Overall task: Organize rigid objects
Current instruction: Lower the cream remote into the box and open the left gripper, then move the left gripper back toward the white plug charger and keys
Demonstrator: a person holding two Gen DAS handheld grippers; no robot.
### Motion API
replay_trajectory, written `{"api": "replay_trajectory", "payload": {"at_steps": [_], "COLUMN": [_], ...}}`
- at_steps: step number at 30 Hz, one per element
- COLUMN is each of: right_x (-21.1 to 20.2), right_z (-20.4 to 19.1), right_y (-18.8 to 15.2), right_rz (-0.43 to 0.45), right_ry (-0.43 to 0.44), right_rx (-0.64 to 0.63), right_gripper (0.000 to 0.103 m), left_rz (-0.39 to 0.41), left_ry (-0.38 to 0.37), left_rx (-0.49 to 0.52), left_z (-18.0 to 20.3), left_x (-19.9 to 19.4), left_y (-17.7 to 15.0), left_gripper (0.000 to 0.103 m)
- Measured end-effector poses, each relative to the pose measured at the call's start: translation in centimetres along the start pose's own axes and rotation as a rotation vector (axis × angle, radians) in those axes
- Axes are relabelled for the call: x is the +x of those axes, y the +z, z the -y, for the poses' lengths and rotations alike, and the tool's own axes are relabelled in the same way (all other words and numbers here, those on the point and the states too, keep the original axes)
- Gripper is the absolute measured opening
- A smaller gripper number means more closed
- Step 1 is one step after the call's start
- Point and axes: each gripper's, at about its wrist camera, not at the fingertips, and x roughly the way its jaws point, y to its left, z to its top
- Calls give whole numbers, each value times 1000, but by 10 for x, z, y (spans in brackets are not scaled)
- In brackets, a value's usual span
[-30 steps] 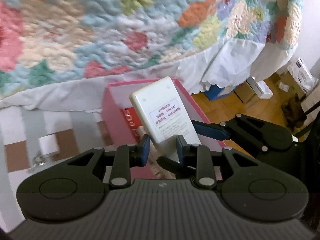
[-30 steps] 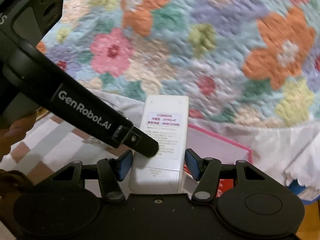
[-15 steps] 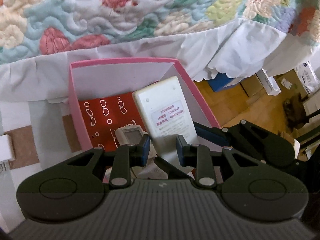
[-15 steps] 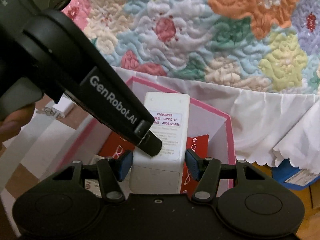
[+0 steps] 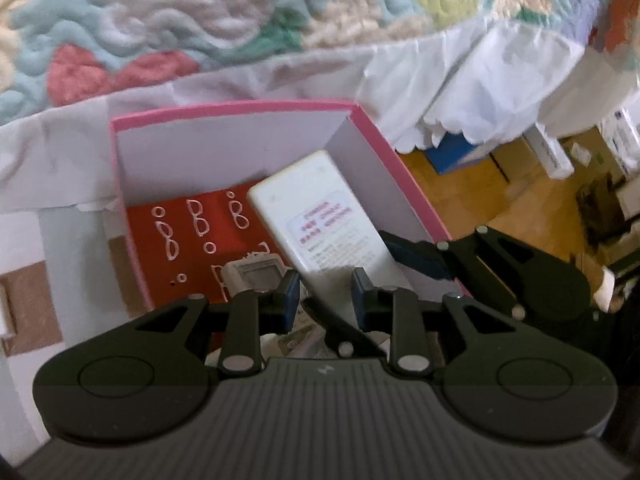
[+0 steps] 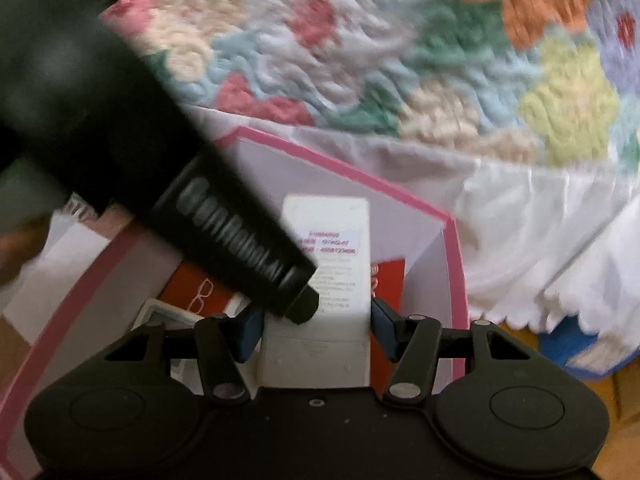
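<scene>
A white remote control with a label on its back is held between both grippers over the pink box. My right gripper is shut on the remote's lower end. My left gripper is shut across the same remote from the side; its finger crosses the right wrist view. The remote tilts down into the box, near its right wall. A small grey device with a screen lies on the box's red floor.
The pink box stands on the floor against a bed with a flowered quilt and a white skirt. Cardboard boxes and a blue box lie on the wooden floor at the right.
Both grippers have carried the remote down from in front of the quilt to inside the pink box. The box now fills more of both views.
</scene>
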Motion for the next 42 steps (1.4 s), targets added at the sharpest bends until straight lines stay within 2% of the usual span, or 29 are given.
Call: {"api": "replay_trajectory", "payload": {"at_steps": [3,5,8,11,13,16,18,21,24,28,31,36,42], "right_x": [8,6,-1,-8,-11,-26,-42,-68,-89,-112,-121,-132,-116], "right_z": [3,5,10,28,41,49,46,34,19,-6,-33,-74,-129], "right_y": [1,1,4,10,12,15,16,22,27,37,46,50,64], "right_rz": [-42,-25,11,14,3,13,27,48,76,133,144,174,129], "right_ry": [-17,-30,-22,75,100,162,198,251,356,473,490,518,542], "right_rx": [25,39,58,179,265,354,375,351,332,286,220,124,49], "right_gripper": [61,61,66,67,67,67,67,67,67,67,67,68,68], "left_rz": [-22,-12,33,31,45,79,85,82,89,129,95,139,176], "left_ry": [-10,-20,-20,-26,-28,-68,-66,-45,-35,28,38,74,139], "left_rx": [-23,-43,-83,-65,-57,-102,-108,-70,-25,28,-33,-109,-163], "left_z": [0,-1,-5,-5,-6,-16,-21,-27,-32,-44,-67,-115,-165], "left_x": [7,5,-4,-17,-33,-63,-80,-111,-139,-177,-197,-231,-235], "left_y": [5,9,12,12,10,6,3,-3,-14,-32,-38,-50,-70], "left_gripper": [28,26,32,32,33,37,37,37,37,37,37,37,37]}}
